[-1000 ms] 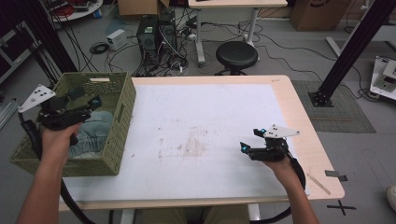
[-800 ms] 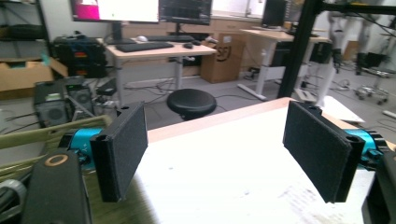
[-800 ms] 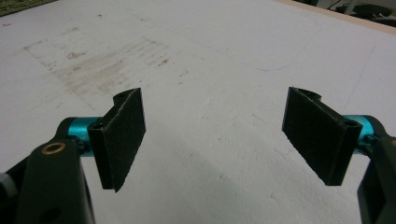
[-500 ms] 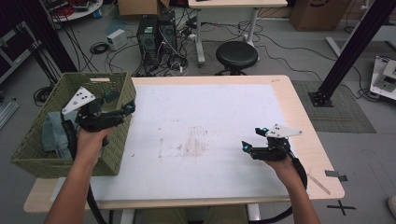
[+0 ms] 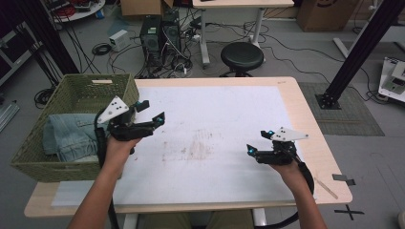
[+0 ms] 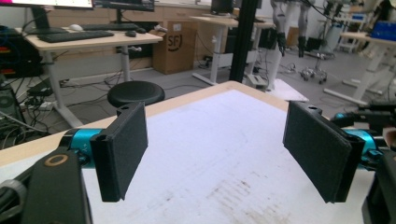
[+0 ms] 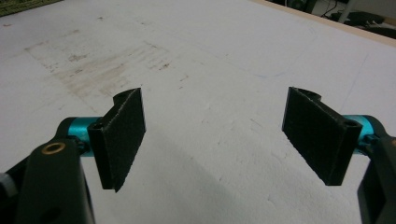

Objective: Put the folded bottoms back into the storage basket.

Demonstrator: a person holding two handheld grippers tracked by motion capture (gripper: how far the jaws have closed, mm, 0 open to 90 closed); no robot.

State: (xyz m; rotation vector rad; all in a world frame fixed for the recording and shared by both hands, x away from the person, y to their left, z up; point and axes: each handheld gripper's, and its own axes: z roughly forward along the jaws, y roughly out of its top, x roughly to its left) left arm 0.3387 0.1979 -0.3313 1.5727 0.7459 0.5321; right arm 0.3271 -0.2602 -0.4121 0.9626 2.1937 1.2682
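Grippers held apart over a stained white tabletop: your left gripper (image 5: 152, 110) hovers just past the near corner of the green woven basket (image 5: 33, 152), its jaws wide and empty, while your right gripper (image 5: 258, 141) sits low near the table's right side, jaws likewise spread with nothing between them. Folded jeans (image 5: 67, 136) lie inside the basket, which rests on the table's left end. The white sheet (image 5: 229, 109) covering the wooden table (image 5: 313, 143) carries a brownish smudge (image 5: 193, 149) between your two hands. Beyond the far edge stand a black round stool (image 5: 241, 56), a computer tower (image 5: 152, 40) amid tangled cables, and a light desk (image 5: 234, 5).
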